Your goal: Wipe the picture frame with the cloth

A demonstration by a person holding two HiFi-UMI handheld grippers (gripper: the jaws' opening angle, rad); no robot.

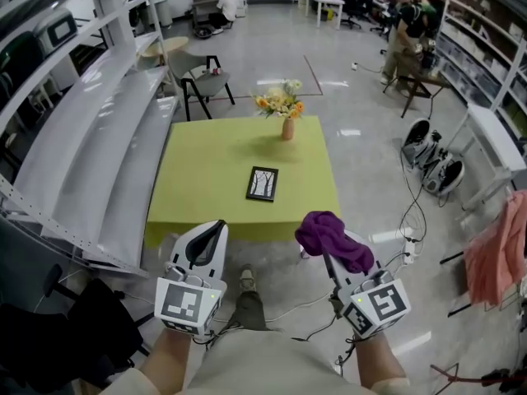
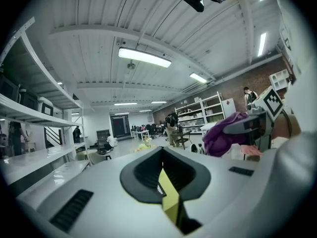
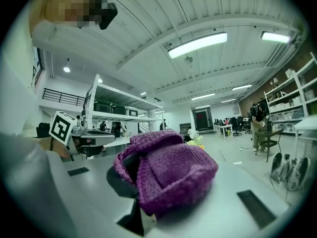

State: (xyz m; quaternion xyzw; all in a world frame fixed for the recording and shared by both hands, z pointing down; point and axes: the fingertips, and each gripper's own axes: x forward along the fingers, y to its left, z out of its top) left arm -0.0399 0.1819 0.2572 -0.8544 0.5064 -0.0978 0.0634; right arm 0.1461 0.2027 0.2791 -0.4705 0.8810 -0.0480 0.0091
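A black picture frame (image 1: pixel 262 183) lies flat near the front middle of the yellow-green table (image 1: pixel 206 171). Both grippers are held short of the table's front edge, above the floor. My right gripper (image 1: pixel 323 235) is shut on a purple knitted cloth (image 1: pixel 333 239), which is bunched over its jaws. In the right gripper view the cloth (image 3: pixel 171 175) hides most of the jaws. My left gripper (image 1: pixel 212 230) is shut with nothing in it. In the left gripper view only a thin slit between its jaws (image 2: pixel 166 182) shows the table's yellow-green.
A vase of yellow flowers (image 1: pixel 284 109) stands at the table's far edge. Long white shelving (image 1: pixel 90 138) runs along the left. A black chair (image 1: pixel 202 76) stands beyond the table. Cables (image 1: pixel 412 220) trail on the floor to the right, near a pink cloth (image 1: pixel 494 249).
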